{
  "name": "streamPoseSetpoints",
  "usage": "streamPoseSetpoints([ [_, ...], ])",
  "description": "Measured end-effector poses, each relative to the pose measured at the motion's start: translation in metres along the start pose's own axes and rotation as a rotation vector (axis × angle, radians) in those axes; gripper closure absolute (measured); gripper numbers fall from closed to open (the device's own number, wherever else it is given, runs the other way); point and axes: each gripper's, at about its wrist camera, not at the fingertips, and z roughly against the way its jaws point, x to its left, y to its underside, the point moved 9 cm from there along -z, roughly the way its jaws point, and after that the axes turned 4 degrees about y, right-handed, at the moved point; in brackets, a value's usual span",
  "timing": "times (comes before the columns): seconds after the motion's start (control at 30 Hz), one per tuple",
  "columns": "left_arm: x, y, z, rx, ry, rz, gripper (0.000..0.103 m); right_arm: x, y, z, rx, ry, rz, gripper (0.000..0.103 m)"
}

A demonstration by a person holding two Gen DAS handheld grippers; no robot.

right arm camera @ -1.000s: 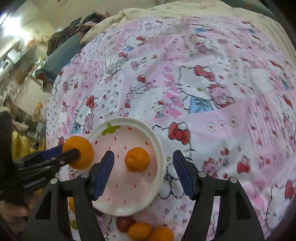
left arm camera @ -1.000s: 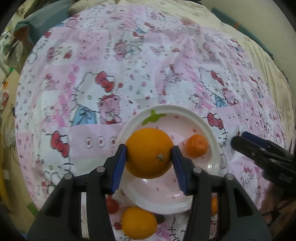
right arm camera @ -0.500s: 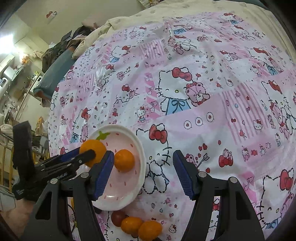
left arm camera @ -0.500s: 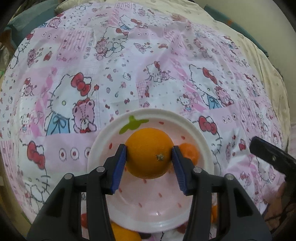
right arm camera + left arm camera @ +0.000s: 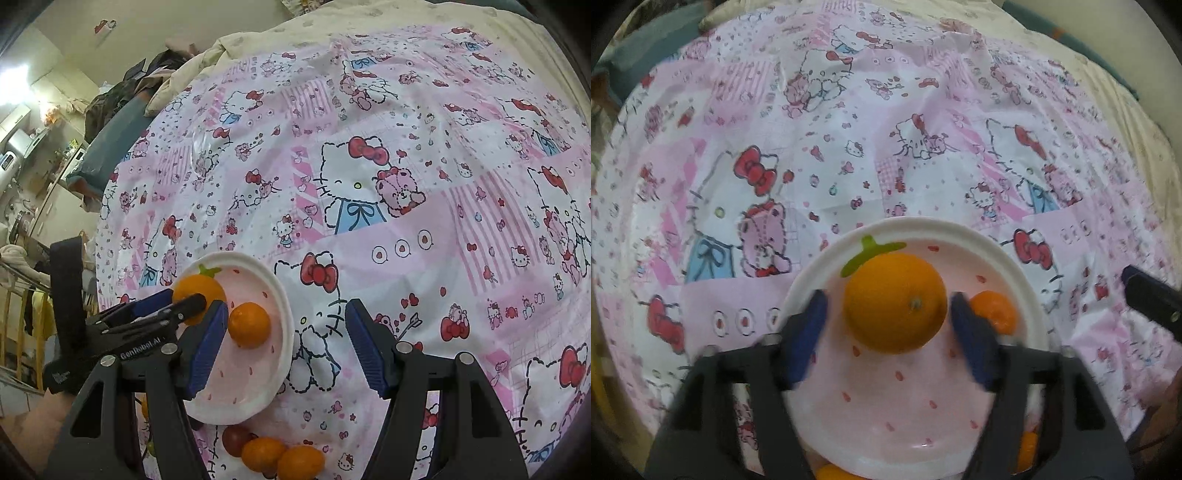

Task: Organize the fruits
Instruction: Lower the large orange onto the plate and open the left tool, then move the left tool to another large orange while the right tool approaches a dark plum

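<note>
Left gripper jaws opening, pads off big orange on pink plate, lower centre. "GenRobot.AI" printed on its body. Right gripper wide, empty.

A pink cartoon-cat patterned sheet spreads ahead of the fingers. Past its far edge lies a cream quilt; clothes are piled far left.
</note>
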Motion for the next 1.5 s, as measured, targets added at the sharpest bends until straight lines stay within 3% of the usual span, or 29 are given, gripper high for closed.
streamPoseSetpoints([
  [0.23,0.007,0.002,0.015,-0.038,-0.056,-0.023,0.024,0.007,-0.001,0.004,-0.009,-0.001,0.02,0.035],
  [0.53,0.014,0.008,0.057,-0.113,-0.062,0.027,0.024,0.021,0.007,0.018,-0.023,-0.002,0.067,0.035],
  [0.77,0.013,0.025,0.094,-0.175,-0.076,0.01,0.024,0.03,0.026,0.035,-0.032,-0.02,0.09,0.035],
  [1.13,0.021,0.081,0.122,-0.136,-0.039,0.088,0.024,0.029,0.064,0.06,-0.034,-0.036,0.068,0.035],
  [1.5,0.03,0.098,0.127,-0.135,-0.037,0.132,0.024,0.019,0.103,0.066,-0.003,-0.03,0.021,0.034],
])
